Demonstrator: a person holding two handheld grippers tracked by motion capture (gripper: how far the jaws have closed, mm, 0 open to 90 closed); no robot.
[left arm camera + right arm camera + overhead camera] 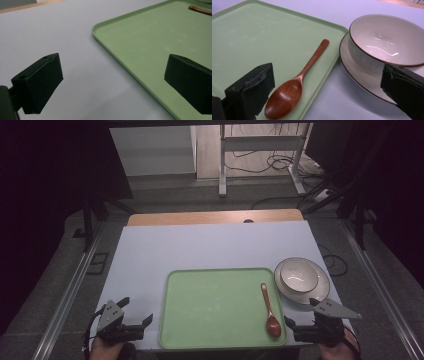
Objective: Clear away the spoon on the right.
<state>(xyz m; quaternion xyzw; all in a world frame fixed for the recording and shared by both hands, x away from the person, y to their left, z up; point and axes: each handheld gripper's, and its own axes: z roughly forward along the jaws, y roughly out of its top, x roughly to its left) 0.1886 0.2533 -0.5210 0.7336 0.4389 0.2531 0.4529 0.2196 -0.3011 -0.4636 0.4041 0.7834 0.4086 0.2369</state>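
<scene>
left hand-held gripper [131, 310]: jaws wide apart, empty, near the worktop's [210, 245] front-left corner
tray [215, 312]: green, mid-worktop
spoon [270, 312]: wooden, on tray's right side
bowl [298, 275]: sitting on plate [320, 292], just beside tray
right hand-held gripper [301, 312]: jaws spread, empty, near spoon's scoop

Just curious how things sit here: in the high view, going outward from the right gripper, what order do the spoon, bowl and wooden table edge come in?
1. Spoon, just left, on the green tray.
2. Bowl, ahead, on its plate.
3. Wooden table edge, far side.
</scene>
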